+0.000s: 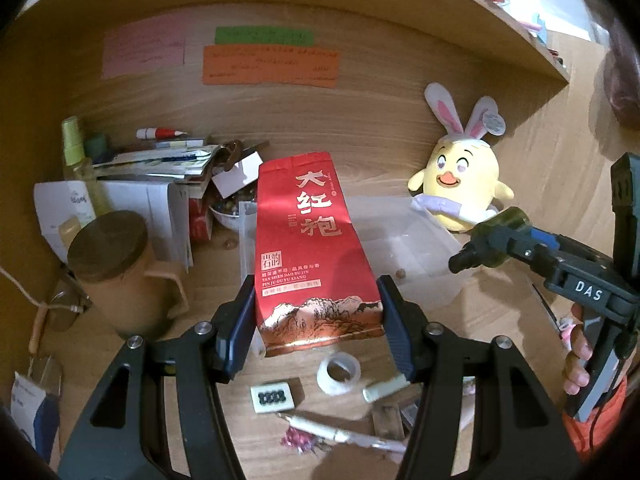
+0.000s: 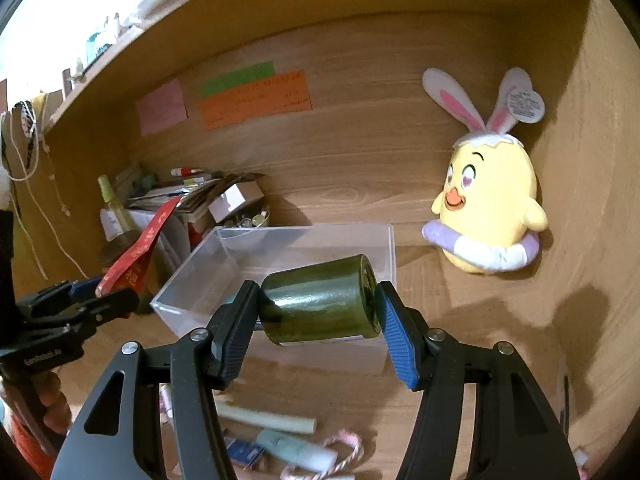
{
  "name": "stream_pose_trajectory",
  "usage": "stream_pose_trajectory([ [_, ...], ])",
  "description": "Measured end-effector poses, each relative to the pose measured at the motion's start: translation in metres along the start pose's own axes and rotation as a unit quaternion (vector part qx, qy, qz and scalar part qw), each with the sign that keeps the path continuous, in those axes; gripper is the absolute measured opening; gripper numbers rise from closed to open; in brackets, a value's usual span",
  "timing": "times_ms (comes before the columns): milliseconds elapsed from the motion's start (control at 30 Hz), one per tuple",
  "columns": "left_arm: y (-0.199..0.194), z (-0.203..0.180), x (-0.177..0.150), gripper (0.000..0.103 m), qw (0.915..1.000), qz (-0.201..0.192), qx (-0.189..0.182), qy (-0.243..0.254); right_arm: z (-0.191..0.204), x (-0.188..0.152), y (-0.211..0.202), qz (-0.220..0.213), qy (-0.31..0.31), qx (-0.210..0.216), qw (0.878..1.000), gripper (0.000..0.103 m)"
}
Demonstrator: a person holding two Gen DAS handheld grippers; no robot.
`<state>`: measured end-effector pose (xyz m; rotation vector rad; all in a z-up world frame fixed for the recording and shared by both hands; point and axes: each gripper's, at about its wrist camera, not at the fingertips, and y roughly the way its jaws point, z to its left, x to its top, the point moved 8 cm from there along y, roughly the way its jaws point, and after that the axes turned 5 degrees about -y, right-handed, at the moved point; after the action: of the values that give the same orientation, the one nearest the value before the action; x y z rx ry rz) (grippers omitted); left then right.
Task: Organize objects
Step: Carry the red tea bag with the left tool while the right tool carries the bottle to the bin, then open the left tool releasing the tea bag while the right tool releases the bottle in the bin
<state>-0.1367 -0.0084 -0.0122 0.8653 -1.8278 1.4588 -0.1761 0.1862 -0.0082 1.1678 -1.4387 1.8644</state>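
Holding both loads in the air over a crowded desk [image 1: 500, 312], you have two ways to lose one. On your left, the mug [image 1: 116, 276] stands just beside the left gripper [image 1: 318, 320], which is clamped on the lower part of the red pouch [image 1: 312, 248]; the pouch is tall and soft, so it could buckle or slip through the pads, and a swing leftward would knock the mug. In the middle sits the clear box [image 2: 280, 256], open-topped and, as far as the glare lets you judge, holding nothing. Above its near wall, your right gripper [image 2: 316, 312] pinches the green bottle [image 2: 320, 300] end to end, lying sideways; smooth glass held by its ends could pivot or pop out and strike the box rim. Further right, the plush chick [image 2: 488, 208] leans against the back panel, well clear. Your left gripper points straight ahead, level; your right comes in from the side, angled toward the box.
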Motion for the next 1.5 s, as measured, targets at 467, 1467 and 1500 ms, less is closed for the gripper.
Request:
stream_pose_trajectory([
  [467,0.069,0.017,0.007,0.057,0.9972,0.075,0.0,-0.007,-0.009,0.005,0.067,0.052,-0.028,-0.019,0.998,0.056],
  [1467,0.124,0.01,-0.007,0.058,0.9869,0.161,-0.006,0.012,0.015,-0.027,0.136,0.151,-0.072,-0.007,0.986,0.056],
  [1500,0.124,0.01,-0.007,0.058,0.9864,0.164,-0.008,0.01,0.015,-0.027,0.136,0.151,-0.074,-0.008,0.986,0.056],
])
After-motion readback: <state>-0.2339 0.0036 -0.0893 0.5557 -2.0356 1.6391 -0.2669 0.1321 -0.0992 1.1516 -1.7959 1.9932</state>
